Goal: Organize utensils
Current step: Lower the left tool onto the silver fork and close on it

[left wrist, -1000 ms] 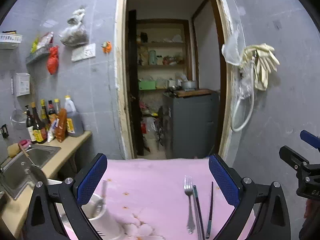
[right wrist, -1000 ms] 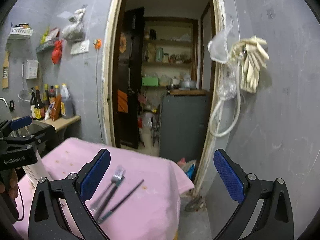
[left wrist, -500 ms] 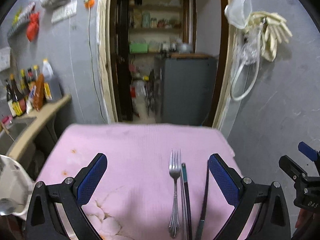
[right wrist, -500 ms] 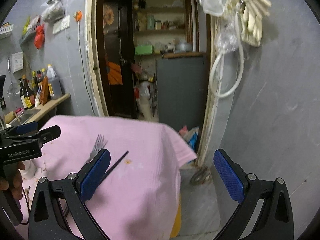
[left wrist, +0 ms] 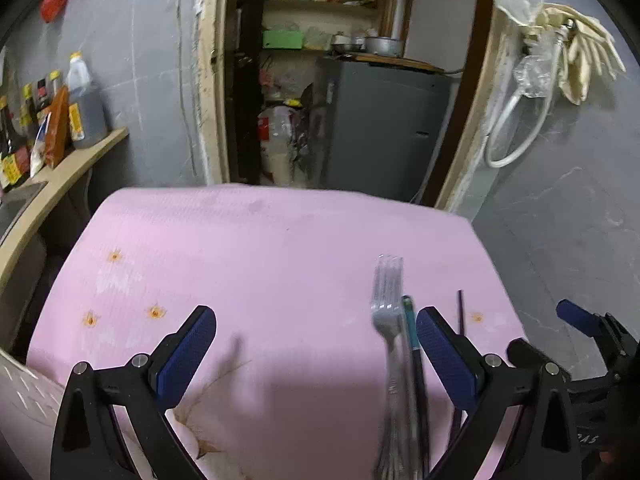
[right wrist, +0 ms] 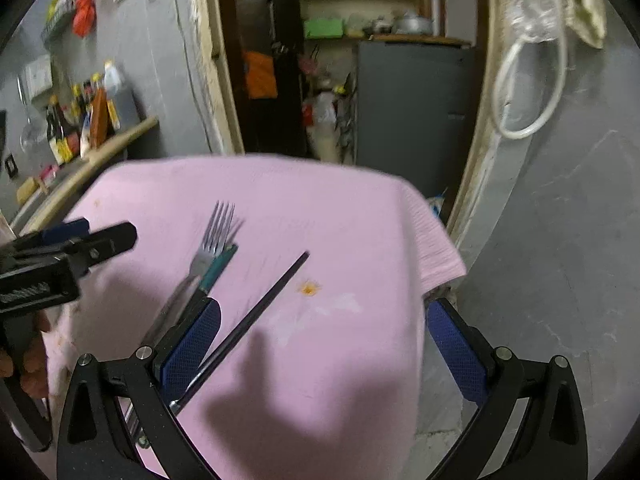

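No brand or label can be read clearly: the bottles (left wrist: 60, 120) on the side counter (left wrist: 72, 168) carry yellow and red labels too small to make out, and white lettering on the body of the left gripper (right wrist: 92, 240), seen from the right wrist view, is blurred.

A pink cloth (left wrist: 260, 280) with small orange flower prints covers the surface under both grippers. On it lie a metal fork (left wrist: 387, 300), tines pointing away, a teal-tipped chopstick (left wrist: 410, 324) just beside it and almost touching, and a dark chopstick (right wrist: 264, 304) lying apart to the right, at an angle.

The left gripper (left wrist: 316, 356) hovers over the cloth with its blue pads spread wide and nothing between them; the fork and teal chopstick lie just inside its right pad. The right gripper (right wrist: 324, 344) is also spread wide and holds nothing; the dark chopstick runs under its left finger (right wrist: 192, 344), which hides the lower ends of the utensils.

Beyond the cloth, an open doorway (left wrist: 340, 80) shows shelves and a grey cabinet (left wrist: 380, 128). Pale rubber gloves (left wrist: 580, 52) and a white hose loop (left wrist: 516, 132) hang on the grey wall to the right. A white perforated basket (left wrist: 24, 392) edges in at lower left.
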